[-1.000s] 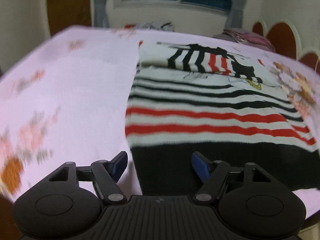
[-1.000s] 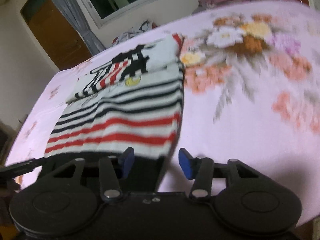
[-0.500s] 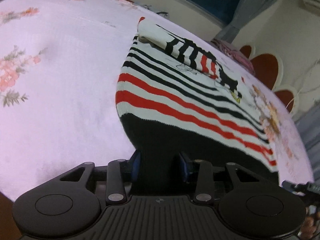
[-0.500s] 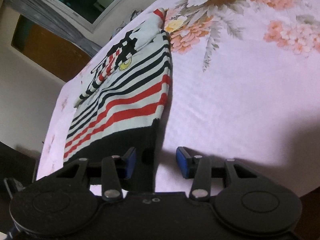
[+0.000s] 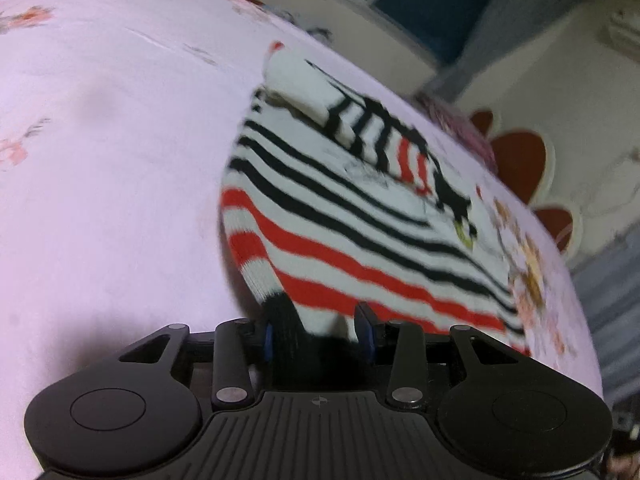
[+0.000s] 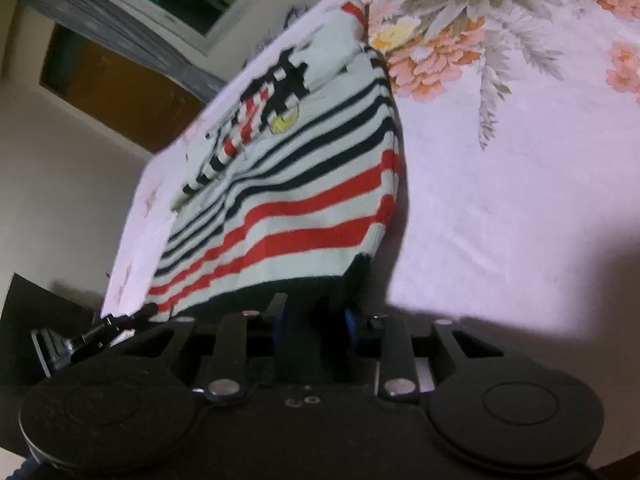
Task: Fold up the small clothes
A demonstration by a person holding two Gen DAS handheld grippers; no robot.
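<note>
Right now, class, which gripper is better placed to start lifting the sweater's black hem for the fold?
Left. The left gripper already pinches the striped sweater's hem corner; the right gripper's jaws are closing around theirs.

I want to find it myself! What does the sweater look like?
Look at the pink flowery bedsheet. The sweater lies flat on it. It is the only knitted thing there: white with black and red stripes and a black hem.

The striped sweater's (image 5: 340,216) black hem vanishes between both grippers' blue pads (image 6: 349,322); its folded sleeve (image 5: 384,140) looks smeared
</note>
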